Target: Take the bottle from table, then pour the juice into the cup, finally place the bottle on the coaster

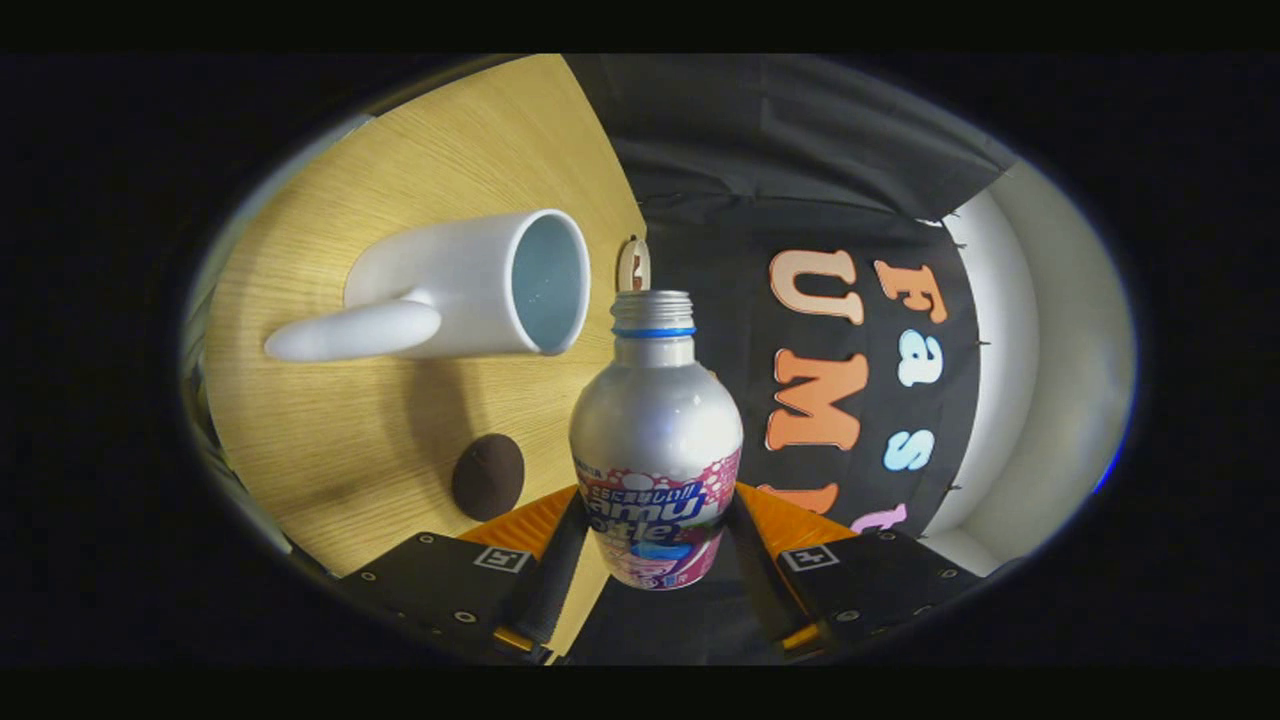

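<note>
gripper (655, 560): fingers clamped both sides of juice bottle (656, 450), uncapped
bottle mouth: just beside white cup (470, 285) rim, apart
coaster (488, 476): dark, on wooden table (330, 440), open wood around

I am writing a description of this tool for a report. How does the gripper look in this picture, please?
The gripper has two flat black body plates, each fixed with small round screws and carrying a square black-and-white marker. Orange ribbed parts sit just ahead of the plates. Two long narrow fingers run forward from them. No cable can be seen.
</note>
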The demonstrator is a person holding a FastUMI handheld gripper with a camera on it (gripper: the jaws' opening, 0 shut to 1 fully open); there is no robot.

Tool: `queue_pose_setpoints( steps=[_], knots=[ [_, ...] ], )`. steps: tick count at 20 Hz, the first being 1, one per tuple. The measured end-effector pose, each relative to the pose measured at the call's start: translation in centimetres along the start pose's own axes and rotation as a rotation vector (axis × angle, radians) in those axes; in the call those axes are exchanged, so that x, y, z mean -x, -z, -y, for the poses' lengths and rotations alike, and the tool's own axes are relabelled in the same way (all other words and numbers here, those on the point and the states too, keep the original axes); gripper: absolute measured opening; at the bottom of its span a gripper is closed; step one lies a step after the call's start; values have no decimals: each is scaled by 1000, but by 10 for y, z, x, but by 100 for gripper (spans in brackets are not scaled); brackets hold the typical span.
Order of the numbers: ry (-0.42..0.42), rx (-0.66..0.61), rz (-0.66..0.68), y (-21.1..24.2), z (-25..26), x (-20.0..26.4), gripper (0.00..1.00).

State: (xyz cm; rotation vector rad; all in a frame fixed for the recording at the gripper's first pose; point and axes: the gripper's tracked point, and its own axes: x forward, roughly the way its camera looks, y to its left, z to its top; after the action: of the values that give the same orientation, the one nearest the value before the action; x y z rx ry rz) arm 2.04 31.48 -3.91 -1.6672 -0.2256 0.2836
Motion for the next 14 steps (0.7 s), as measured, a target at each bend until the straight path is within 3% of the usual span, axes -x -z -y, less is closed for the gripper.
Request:
queue_pose_setpoints(
  steps=[14],
  knots=[
    [34, 136, 12, -4, 17, -2, 75]
  ],
)
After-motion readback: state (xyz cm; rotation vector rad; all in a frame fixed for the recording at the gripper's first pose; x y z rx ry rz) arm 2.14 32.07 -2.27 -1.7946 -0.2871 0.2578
